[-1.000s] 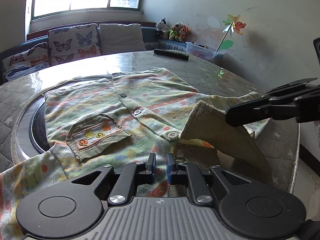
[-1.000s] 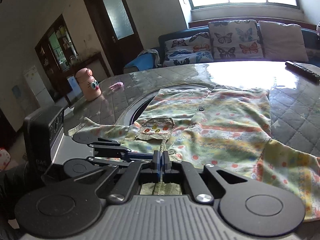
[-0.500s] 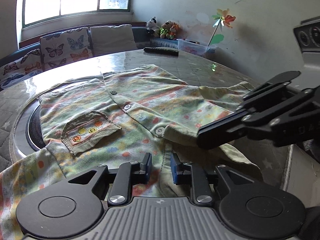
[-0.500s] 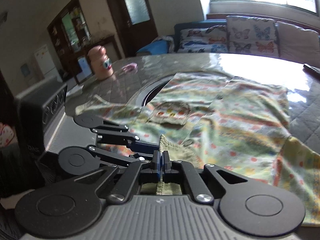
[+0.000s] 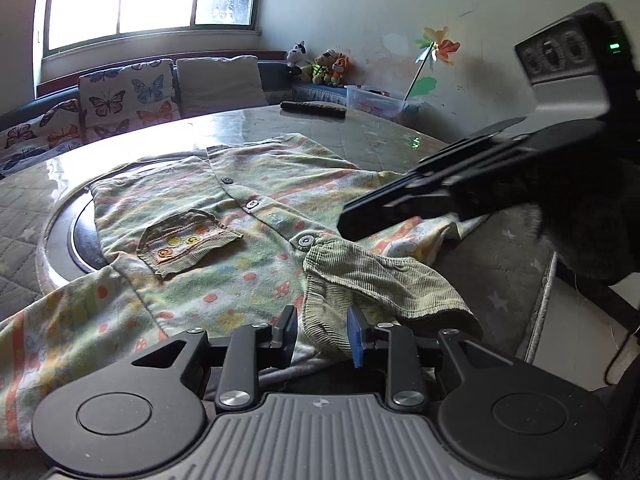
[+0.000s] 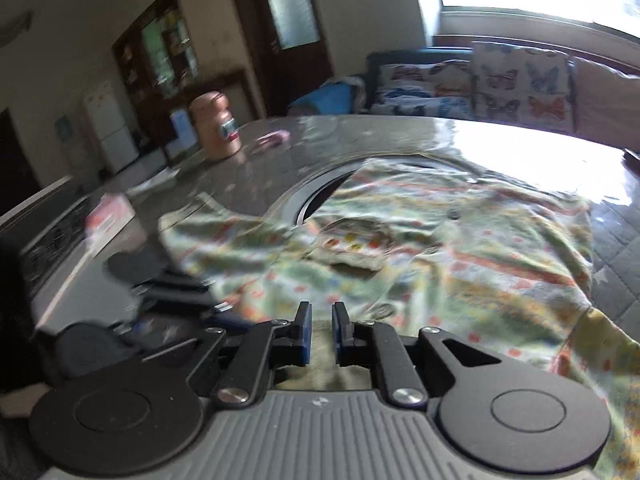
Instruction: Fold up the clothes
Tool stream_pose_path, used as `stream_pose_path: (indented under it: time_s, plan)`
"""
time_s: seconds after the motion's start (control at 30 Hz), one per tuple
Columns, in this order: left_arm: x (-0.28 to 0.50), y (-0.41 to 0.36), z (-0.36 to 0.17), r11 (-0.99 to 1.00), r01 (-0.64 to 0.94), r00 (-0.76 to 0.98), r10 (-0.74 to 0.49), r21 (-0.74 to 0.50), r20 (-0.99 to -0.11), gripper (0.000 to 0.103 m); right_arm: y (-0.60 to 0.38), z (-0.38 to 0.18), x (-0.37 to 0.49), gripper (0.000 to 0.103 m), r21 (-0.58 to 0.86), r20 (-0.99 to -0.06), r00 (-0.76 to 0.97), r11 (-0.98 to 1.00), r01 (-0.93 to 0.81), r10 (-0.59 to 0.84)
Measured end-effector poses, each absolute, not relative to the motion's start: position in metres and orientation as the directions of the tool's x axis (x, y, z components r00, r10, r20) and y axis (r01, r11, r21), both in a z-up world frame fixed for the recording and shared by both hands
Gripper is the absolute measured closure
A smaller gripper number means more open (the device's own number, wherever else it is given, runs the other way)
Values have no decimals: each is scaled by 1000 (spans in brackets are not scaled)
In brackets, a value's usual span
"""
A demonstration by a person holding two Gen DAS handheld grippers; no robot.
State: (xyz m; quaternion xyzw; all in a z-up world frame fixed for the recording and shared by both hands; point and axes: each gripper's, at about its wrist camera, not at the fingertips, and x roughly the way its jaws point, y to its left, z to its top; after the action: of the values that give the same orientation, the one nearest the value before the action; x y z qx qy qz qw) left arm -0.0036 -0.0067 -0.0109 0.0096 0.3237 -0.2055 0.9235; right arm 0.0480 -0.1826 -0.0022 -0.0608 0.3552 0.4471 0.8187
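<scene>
A child's green and orange patterned shirt lies button side up on the round table, its patch pocket facing me. The green corduroy collar is turned over onto the shirt front. My left gripper is at the shirt's near edge with its jaws opening; the collar edge lies loose between the fingers, unpressed. My right gripper is also opening, its pads apart above corduroy cloth that lies slack below them. In the left wrist view it reaches in over the shirt from the right as dark fingers.
A black remote lies at the table's far side. A dark round inset sits under the shirt's left part. A pink bottle-shaped figure and a pink box stand toward the table's left. A sofa with butterfly cushions is behind.
Both pairs of jaws have parted and let go of the collar edge, which now lies folded down on the shirt front. The right gripper has swung further in over the shirt.
</scene>
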Motion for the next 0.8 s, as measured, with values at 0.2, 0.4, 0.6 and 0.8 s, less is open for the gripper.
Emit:
stream_pose_path:
  time_s: [0.2, 0.4, 0.6, 0.8]
  plan:
    - [-7, 2, 5, 921, 370, 734, -371, -123, -569, 73, -170, -30, 46, 92, 83, -706, 377, 599, -796, 600]
    - [17, -12, 11, 910, 384, 745, -405, -155, -530, 73, -178, -37, 24, 90, 14, -712, 398, 579, -815, 578]
    - [45, -31, -8, 898, 397, 702, -430, -190, -567, 74, -210, -24, 24, 85, 107, -703, 388, 627, -771, 597]
    - [48, -35, -22, 895, 408, 679, -430, -180, -596, 75, -253, -13, 50, 71, 108, -661, 530, 766, -634, 532]
